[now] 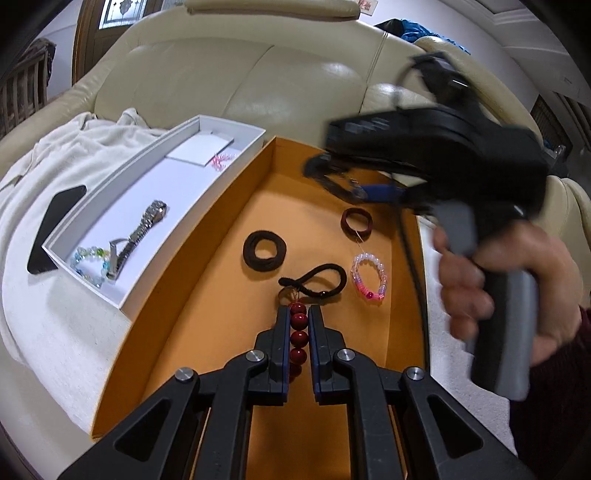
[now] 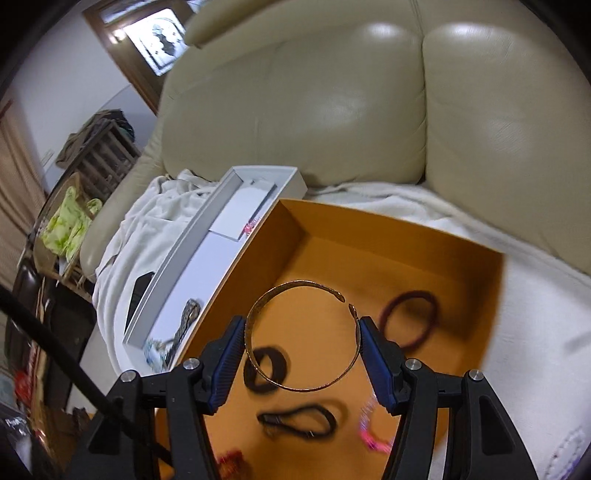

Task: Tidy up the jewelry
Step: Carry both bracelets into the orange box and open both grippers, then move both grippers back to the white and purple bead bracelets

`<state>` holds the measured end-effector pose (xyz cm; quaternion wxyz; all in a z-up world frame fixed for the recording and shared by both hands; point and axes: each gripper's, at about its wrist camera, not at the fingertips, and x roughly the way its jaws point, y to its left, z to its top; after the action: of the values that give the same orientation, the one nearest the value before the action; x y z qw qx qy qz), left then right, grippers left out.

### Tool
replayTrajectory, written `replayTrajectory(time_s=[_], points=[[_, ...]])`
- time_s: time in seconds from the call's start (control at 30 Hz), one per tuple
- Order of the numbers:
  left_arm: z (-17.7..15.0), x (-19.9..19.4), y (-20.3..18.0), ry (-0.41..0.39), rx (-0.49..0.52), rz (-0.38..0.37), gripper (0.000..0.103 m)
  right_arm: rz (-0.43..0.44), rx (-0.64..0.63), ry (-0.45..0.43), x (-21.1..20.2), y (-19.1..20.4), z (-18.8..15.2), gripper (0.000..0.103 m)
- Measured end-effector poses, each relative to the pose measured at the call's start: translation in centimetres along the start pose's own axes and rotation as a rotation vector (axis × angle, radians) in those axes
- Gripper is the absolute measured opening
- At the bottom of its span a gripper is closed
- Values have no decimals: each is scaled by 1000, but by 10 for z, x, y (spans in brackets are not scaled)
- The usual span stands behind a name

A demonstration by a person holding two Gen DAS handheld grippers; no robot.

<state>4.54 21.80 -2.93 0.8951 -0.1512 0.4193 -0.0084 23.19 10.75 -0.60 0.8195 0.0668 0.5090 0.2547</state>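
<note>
The left gripper [image 1: 298,325] is clamped on a strand of dark red round beads [image 1: 298,338], its long axis running straight along the fingers, low over the orange cardboard tray [image 1: 207,280]. The right gripper [image 2: 303,354] pinches a thin gold open bangle [image 2: 301,336] across its width, gap pointing away, above the same tray; the white box [image 1: 122,254] lies to the left.

No legible text, label, brand, number or sign appears in either view. A small pale card with reddish marks [image 1: 366,4] hangs on the wall at the 12 o'clock edge of the left wrist view; its marks are too small and cropped to read.
</note>
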Motion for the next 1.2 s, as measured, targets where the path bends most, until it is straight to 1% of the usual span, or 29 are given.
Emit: replayTrajectory(time_s=[0.07, 0.17, 0.23, 0.3, 0.33, 0.37, 0.43, 0.5, 0.57, 0.63, 0.77, 0.83, 0.87, 1.0, 1.1, 1.2], points=[[1, 4, 2, 11, -13, -2, 10, -11, 15, 37, 18, 6, 6, 64], [2, 12, 2, 33, -25, 20, 10, -84, 30, 76, 36, 10, 10, 65], [2, 16, 3, 43, -32, 22, 12, -102, 48, 98, 44, 8, 13, 66], [3, 16, 2, 37, -29, 45, 24, -97, 68, 89, 42, 4, 15, 67], [3, 15, 2, 27, -27, 65, 35, -86, 75, 77, 38, 2, 15, 67], [4, 13, 2, 14, -27, 81, 40, -73, 84, 56, 31, -1, 14, 67], [5, 10, -1, -17, -19, 112, 42, -53, 92, 5, 11, -7, 10, 67], [6, 6, -6, -45, -4, 137, 46, -42, 84, -50, -16, -16, 3, 67], [6, 2, -15, -79, 22, 159, 53, -50, 77, -103, -45, -27, -7, 67], [6, -2, -31, -117, 62, 178, 57, -60, 68, -140, -72, -39, -16, 68], [4, -9, -61, -176, 132, 175, 64, -101, 86, -218, -132, -76, -51, 70], [0, -12, -82, -203, 172, 160, 64, -118, 113, -245, -157, -94, -67, 71], [-2, -12, -90, -211, 189, 153, 65, -132, 134, -261, -172, -107, -80, 72], [-11, -9, -124, -225, 261, 124, 65, -167, 198, -292, -214, -147, -123, 73], [-15, -4, -144, -224, 297, 122, 65, -201, 230, -312, -233, -172, -151, 73], [-19, 5, -161, -213, 319, 114, 65, -204, 281, -329, -243, -197, -173, 73]])
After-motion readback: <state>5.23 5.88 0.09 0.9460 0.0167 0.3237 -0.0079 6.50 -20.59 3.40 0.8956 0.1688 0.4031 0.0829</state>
